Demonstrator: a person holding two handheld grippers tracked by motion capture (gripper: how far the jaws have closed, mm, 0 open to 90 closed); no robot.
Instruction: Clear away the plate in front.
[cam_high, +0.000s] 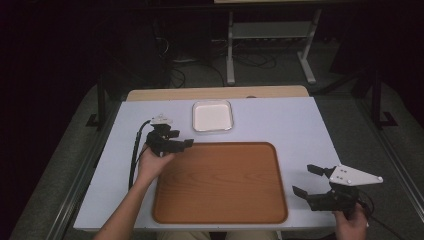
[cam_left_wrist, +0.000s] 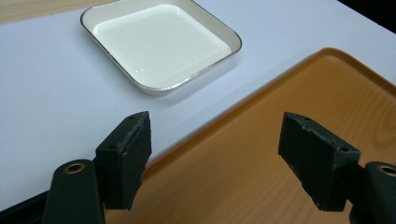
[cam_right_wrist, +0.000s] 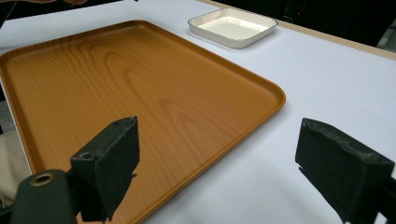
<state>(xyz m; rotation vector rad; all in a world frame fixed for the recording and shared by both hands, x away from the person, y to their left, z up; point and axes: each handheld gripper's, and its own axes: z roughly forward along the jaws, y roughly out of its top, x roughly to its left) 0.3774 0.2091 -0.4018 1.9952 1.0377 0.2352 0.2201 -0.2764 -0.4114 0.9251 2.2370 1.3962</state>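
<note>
Left tool (cam_high: 176, 141), jaws apart beside the tray (cam_high: 220, 182), should descend squarely over the dish (cam_high: 213, 116) rim; right tool (cam_high: 311, 182) likewise gapes empty.

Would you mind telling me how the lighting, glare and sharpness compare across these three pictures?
High view: the table is evenly lit while the surroundings fall into near darkness. Left gripper view: the white dish shows small bright glints along its rim and casts a soft shadow; the left gripper looks slightly soft. Right gripper view: the wooden tray has a mild sheen, and the right gripper looks soft.
</note>
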